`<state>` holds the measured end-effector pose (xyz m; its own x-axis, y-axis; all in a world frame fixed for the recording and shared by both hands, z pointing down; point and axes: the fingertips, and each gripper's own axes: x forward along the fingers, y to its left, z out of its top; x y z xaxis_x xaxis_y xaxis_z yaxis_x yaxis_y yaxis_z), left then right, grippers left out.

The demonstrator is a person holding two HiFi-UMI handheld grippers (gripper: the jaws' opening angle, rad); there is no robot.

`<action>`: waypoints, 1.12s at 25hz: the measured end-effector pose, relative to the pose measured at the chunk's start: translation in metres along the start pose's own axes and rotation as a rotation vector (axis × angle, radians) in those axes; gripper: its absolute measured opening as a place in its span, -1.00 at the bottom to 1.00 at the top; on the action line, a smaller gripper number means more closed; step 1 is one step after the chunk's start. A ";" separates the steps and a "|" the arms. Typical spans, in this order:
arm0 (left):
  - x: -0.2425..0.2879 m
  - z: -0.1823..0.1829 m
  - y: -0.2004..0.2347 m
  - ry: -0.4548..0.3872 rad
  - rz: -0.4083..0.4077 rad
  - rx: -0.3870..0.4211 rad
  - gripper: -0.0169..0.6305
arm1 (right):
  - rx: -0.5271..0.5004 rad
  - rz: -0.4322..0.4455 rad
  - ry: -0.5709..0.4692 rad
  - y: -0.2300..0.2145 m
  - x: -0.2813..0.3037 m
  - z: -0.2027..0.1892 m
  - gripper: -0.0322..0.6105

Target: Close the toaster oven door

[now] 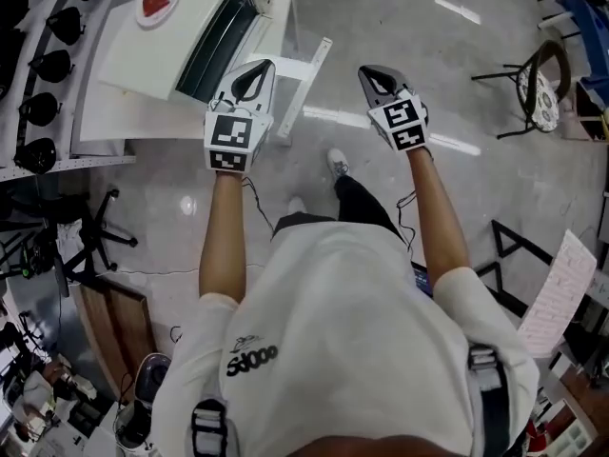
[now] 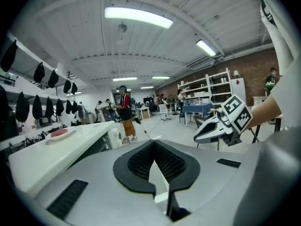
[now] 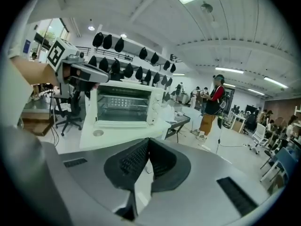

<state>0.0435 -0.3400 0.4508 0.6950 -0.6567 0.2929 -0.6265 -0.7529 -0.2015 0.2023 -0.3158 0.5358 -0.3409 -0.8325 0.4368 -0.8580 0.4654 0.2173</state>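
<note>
The white toaster oven (image 1: 152, 41) stands on a white table (image 1: 105, 122) at the upper left, with a red dish (image 1: 159, 0) on its top. In the right gripper view the oven (image 3: 124, 105) faces me with its rack showing, and its door looks dropped open and flat at the bottom. My left gripper (image 1: 255, 72) hovers beside the oven's front corner without touching it, jaws shut and empty (image 2: 154, 142). My right gripper (image 1: 374, 77) hangs over the floor to the right, well clear of the oven, also shut and empty (image 3: 148, 140).
Black items hang on a rack (image 1: 38, 65) along the left wall. A white frame (image 1: 300, 74) leans at the table's right end. An office chair (image 1: 90, 227) stands below the table. A person (image 3: 214, 105) stands farther off in the room.
</note>
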 end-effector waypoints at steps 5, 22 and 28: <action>0.040 -0.020 0.013 0.029 0.062 -0.034 -0.90 | -0.045 0.156 0.003 0.003 0.053 -0.020 -0.87; 0.089 -0.094 0.040 0.159 0.169 -0.110 -0.89 | 0.031 0.366 0.070 0.020 0.176 -0.123 -0.87; 0.090 -0.096 0.051 0.158 0.184 -0.113 -0.89 | 0.012 0.416 0.098 0.029 0.195 -0.138 -0.87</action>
<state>0.0405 -0.4333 0.5571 0.5075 -0.7603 0.4055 -0.7788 -0.6061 -0.1618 0.1638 -0.4232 0.7478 -0.6213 -0.5415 0.5664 -0.6597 0.7515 -0.0052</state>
